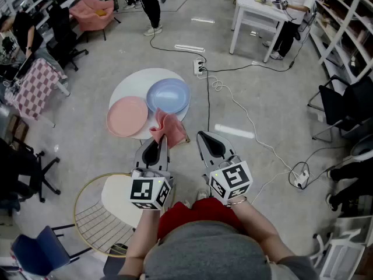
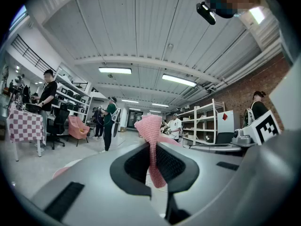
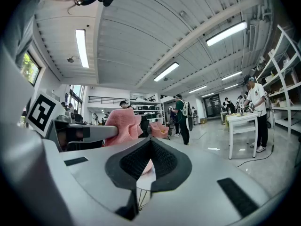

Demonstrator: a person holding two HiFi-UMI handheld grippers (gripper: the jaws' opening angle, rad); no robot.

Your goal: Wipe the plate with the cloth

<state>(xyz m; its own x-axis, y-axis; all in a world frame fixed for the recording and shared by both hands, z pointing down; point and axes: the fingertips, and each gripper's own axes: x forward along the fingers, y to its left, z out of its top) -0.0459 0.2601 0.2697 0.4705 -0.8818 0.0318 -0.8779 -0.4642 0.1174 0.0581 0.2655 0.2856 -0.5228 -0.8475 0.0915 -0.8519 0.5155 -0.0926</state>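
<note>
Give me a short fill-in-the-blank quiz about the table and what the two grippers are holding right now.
1. The left gripper is shut on a pink ____.
2. On the round white table, the pink plate lies beside a ____ plate.
3. The right gripper is shut and holds ____.

Missing words: cloth; blue; nothing.

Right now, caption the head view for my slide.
Left gripper pinches the pink cloth near the blue plate; right gripper holds nothing.

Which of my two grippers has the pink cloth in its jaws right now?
The left gripper: its jaws are shut on the pink cloth. The right gripper's jaws are together with nothing between them.
</note>
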